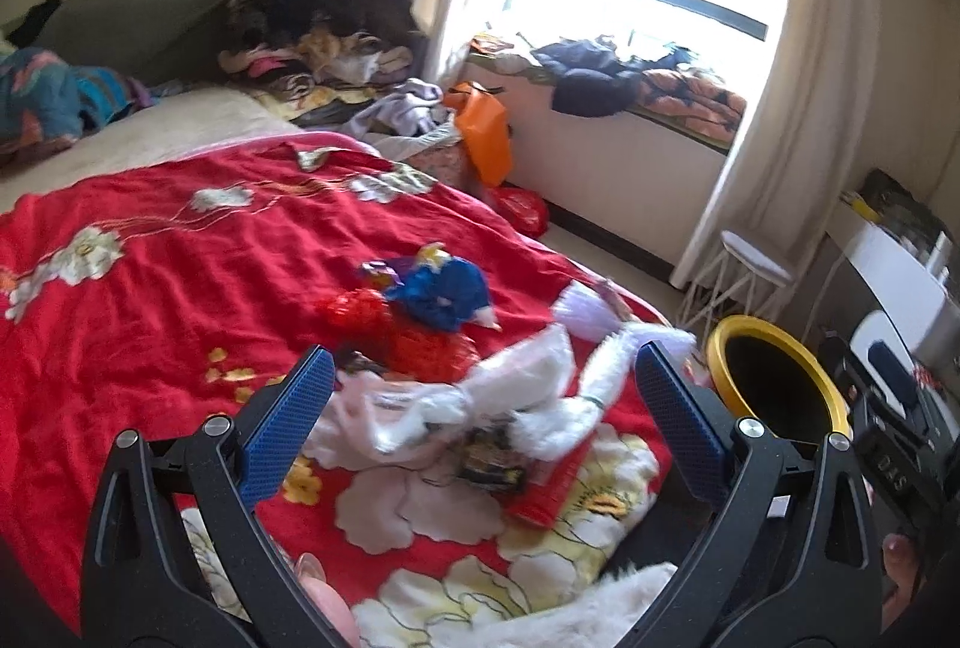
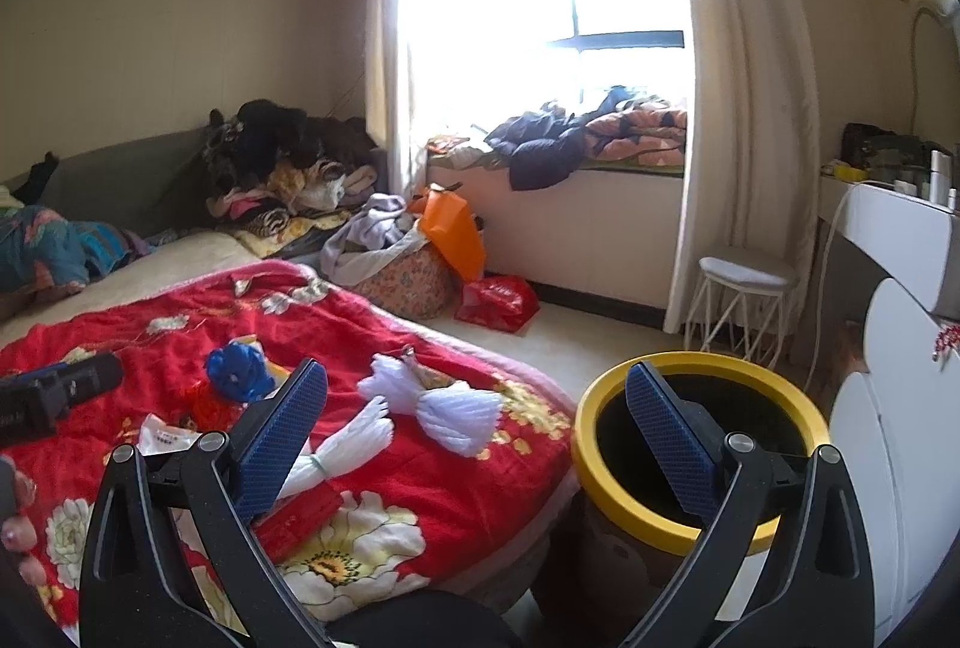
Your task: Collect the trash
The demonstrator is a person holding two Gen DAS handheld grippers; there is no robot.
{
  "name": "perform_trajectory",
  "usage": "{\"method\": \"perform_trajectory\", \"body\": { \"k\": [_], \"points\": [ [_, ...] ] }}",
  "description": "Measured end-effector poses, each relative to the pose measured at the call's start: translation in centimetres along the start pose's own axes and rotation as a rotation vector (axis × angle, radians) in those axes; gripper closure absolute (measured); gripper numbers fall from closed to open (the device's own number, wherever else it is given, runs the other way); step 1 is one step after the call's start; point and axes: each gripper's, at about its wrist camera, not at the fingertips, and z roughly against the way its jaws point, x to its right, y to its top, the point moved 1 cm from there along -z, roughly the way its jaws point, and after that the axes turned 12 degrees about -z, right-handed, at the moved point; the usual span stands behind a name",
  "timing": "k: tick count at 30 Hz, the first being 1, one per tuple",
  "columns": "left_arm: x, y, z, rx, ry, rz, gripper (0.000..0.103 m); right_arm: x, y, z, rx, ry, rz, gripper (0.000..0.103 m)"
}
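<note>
Both the left gripper (image 1: 480, 378) and right gripper (image 2: 477, 396) spread their fingers wide, empty, above the red blanket (image 1: 180, 288), the yellow-rimmed bin (image 2: 606, 474) at three o'clock.

The right gripper (image 2: 477, 408) hangs with its jaws spread wide and empty. The right jaw sits over the dark mouth of the yellow-rimmed bin (image 2: 606, 474), which stands beside the bed (image 2: 456, 468). Between the jaws and a little ahead, a white yarn bundle (image 2: 444, 408) lies on the red floral blanket (image 2: 180, 330). Beyond the left jaw lies a blue crumpled wrapper (image 2: 237, 372). Below that jaw a red packet (image 2: 300, 519) lies flat.
</note>
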Motion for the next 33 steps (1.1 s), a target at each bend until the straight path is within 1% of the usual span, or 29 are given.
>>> {"method": "perform_trajectory", "body": {
  "k": [8, 11, 12, 13, 15, 18, 21, 24, 25, 27, 29, 31, 32, 33],
  "points": [
    [-3.7, 0.0, -0.6, -0.001, 0.073, 0.069, 0.011, -2.6, 0.4, -2.8, -0.064, 0.061, -0.001, 0.006],
    [-5.3, -0.2, -1.1, -0.009, 0.092, 0.093, 0.011, -3.7, 0.6, -4.3, -0.100, 0.069, -0.007, 0.006],
    [-5.8, -0.3, -1.3, -0.012, 0.088, 0.107, 0.011, -4.1, 0.6, -4.8, -0.112, 0.072, -0.008, 0.006],
    [-6.6, -0.6, -1.6, -0.010, 0.068, 0.129, 0.011, -4.4, 0.6, -5.5, -0.126, 0.072, -0.008, 0.006],
    [-7.3, -0.9, -2.1, -0.012, 0.059, 0.137, 0.011, -5.1, 0.4, -6.9, -0.161, 0.064, -0.004, 0.006],
    [-8.0, -1.5, -3.7, -0.061, 0.072, 0.124, 0.011, -5.5, -0.3, -9.4, -0.236, 0.030, 0.003, 0.006],
    [-8.5, -2.7, -5.4, -0.115, 0.044, 0.145, 0.011, -5.0, -1.0, -11.2, -0.303, 0.008, -0.039, 0.007],
    [-8.3, -3.9, -7.1, -0.160, -0.009, 0.150, 0.011, -4.0, -2.1, -13.3, -0.399, -0.005, -0.092, 0.023],
    [-8.1, -4.0, -7.4, -0.168, -0.024, 0.151, 0.011, -3.8, -2.4, -13.7, -0.419, -0.007, -0.105, 0.026],
    [-7.8, -4.3, -8.1, -0.178, -0.050, 0.143, 0.011, -3.3, -3.1, -14.9, -0.469, -0.001, -0.142, 0.030],
    [-7.6, -4.6, -8.9, -0.191, -0.075, 0.141, 0.013, -3.1, -3.5, -15.6, -0.492, -0.002, -0.145, 0.032],
    [-7.6, -5.0, -9.6, -0.207, -0.097, 0.167, 0.021, -3.2, -3.9, -16.4, -0.514, 0.005, -0.144, 0.034],
    [-7.6, -5.1, -9.8, -0.213, -0.105, 0.179, 0.023, -3.3, -4.0, -16.8, -0.524, 0.012, -0.149, 0.035],
    [-7.7, -5.3, -10.0, -0.219, -0.109, 0.186, 0.026, -3.4, -4.3, -17.3, -0.539, 0.022, -0.156, 0.038]
  ]
}}
